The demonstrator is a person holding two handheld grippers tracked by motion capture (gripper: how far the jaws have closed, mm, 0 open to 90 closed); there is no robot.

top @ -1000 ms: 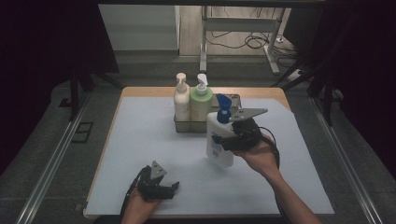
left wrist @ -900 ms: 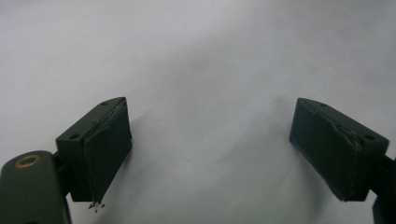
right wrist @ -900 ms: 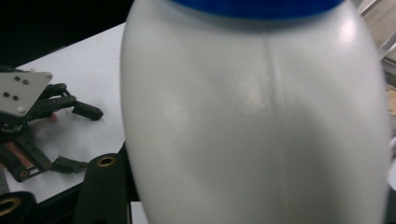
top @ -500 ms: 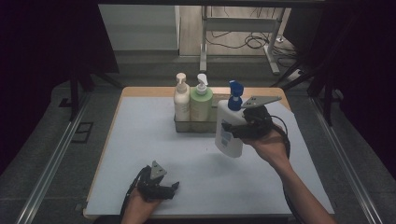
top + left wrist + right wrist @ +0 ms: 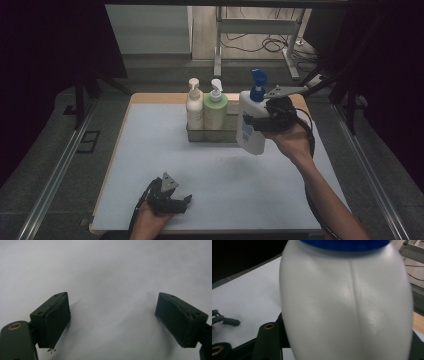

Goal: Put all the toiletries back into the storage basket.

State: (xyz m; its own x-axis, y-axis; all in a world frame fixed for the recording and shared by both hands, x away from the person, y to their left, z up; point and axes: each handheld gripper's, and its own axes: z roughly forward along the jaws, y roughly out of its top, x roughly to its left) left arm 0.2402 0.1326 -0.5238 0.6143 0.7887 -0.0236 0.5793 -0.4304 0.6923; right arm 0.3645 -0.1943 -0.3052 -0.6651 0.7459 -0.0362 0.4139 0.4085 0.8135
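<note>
Right gripper point(image 5: 260, 121) is clamped on the white pump bottle point(image 5: 250, 125), holding it clear of the table point(image 5: 150, 150), just right of the tray point(image 5: 212, 135) at the back. Grip sits on the upper body, below the blue pump head point(image 5: 258, 82). In the right gripper view the bottle's seam runs down the middle of the frame and the body bulges past both jaws, so it's a wide, rounded hold.

How I'd do the placement, working from the biggest thing down:

- Table: plenty of bare white surface in front; no need to rush the approach over it.
- Tray: its right end looks free, though the held bottle partly hides it from above, so I can't confirm the slot is clear. Come in from above, not sideways.
- Held bottle: tilted slightly, base toward the person. Level it before lowering, or the base may catch the tray wall.
- Green bottle point(image 5: 216, 107) and cream bottle point(image 5: 194, 106): upright in the tray, touching or nearly so. Keep the held bottle's shoulder off the green one's pump.
- Release only once the base is seated; a smooth, rounded bottle could slip if the jaws ease early.

Left gripper point(image 5: 167, 197) rests near the front edge, jaws spread wide with nothing between them. Leave it parked.
</note>
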